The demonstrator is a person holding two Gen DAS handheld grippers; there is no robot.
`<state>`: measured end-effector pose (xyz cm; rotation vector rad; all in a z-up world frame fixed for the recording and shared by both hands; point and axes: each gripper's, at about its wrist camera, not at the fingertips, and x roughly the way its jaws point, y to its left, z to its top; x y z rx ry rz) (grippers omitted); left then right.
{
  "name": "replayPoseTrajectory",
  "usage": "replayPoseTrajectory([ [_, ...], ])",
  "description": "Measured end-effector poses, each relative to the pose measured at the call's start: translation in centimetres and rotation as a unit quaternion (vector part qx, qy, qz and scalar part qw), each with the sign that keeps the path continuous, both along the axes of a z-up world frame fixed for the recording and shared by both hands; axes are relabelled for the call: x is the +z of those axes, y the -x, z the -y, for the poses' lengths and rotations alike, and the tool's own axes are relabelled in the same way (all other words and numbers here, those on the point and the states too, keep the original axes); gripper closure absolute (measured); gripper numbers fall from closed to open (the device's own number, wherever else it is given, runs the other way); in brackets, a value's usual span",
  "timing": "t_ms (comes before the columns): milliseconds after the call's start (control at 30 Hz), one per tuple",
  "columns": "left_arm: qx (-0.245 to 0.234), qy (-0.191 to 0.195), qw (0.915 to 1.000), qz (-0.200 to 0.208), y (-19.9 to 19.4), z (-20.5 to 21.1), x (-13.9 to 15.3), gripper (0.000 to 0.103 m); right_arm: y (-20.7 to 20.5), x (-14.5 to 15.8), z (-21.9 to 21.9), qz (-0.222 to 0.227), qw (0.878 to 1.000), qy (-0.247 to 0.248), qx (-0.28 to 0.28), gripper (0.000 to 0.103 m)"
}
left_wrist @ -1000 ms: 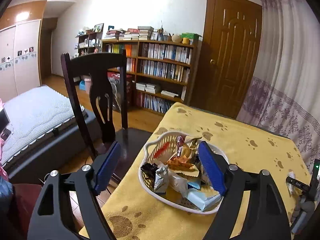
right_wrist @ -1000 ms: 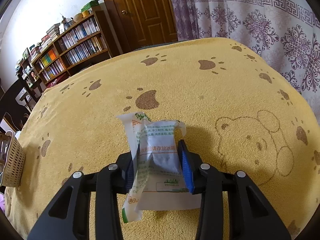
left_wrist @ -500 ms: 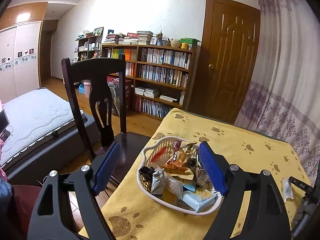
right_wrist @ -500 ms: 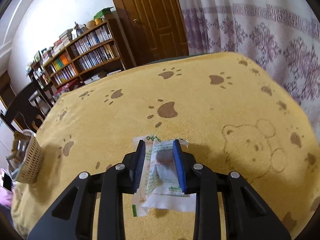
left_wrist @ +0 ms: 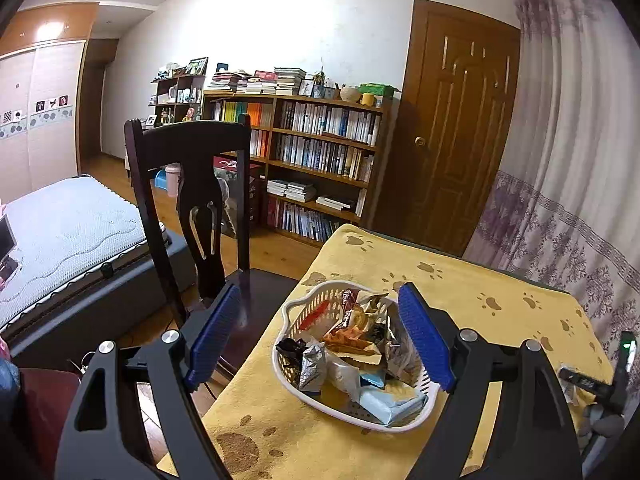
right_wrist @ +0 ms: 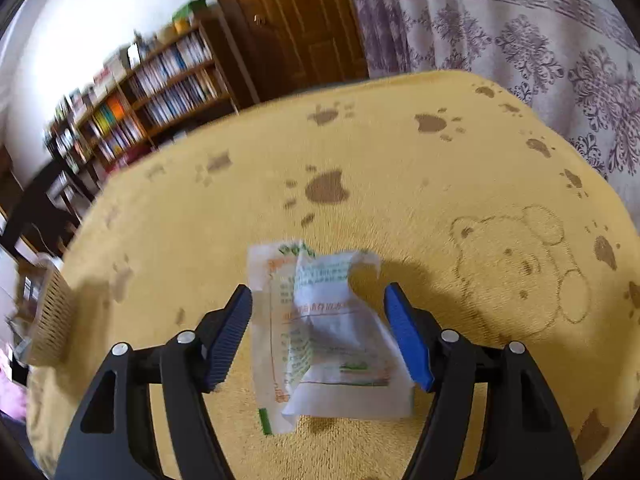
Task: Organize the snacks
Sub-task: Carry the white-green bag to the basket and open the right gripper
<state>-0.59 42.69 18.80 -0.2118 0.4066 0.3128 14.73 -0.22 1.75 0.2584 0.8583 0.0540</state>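
A white plastic basket [left_wrist: 298,388] full of several wrapped snacks stands on the yellow paw-print tablecloth [left_wrist: 500,292] near its left edge. My left gripper [left_wrist: 320,332] hovers open above and in front of it, holding nothing. In the right wrist view a white packet with green and orange print [right_wrist: 324,332] lies flat on the cloth. My right gripper [right_wrist: 320,328] stands open around it, the blue pads [right_wrist: 408,340] apart from the packet on both sides. The basket [right_wrist: 50,320] shows at the far left edge there.
A dark wooden chair [left_wrist: 192,208] stands at the table's left side. A bed [left_wrist: 60,232] lies beyond it; a bookshelf [left_wrist: 304,160] and a brown door [left_wrist: 452,128] stand behind. A patterned curtain [right_wrist: 520,32] hangs past the table's far edge.
My right gripper has opened and let go of the white packet, which now lies on the cloth. The left gripper has drawn back and risen a little from the basket.
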Motion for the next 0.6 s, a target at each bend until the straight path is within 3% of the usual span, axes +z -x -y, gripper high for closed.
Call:
replayPoseTrajectory([
  [100, 0.0, 0.002, 1.0, 0.002, 0.0, 0.0, 0.1, 0.021, -0.4, -0.8, -0.8, -0.012, 0.999, 0.04, -0.008, 0.033],
  [233, 0.002, 0.006, 1.0, 0.005, 0.3, -0.2, 0.2, 0.02, -0.2, -0.7, -0.9, -0.01, 0.998, 0.062, -0.005, 0.06],
  [333, 0.002, 0.007, 0.9999, 0.008, 0.3, -0.2, 0.3, 0.02, 0.1, -0.3, -0.6, -0.006, 0.998, 0.058, 0.0, 0.07],
  [600, 0.003, 0.008, 0.9998, 0.016, 0.6, -0.3, 0.6, 0.02, 1.8, 3.1, -3.3, 0.035, 0.998, 0.018, 0.046, 0.072],
])
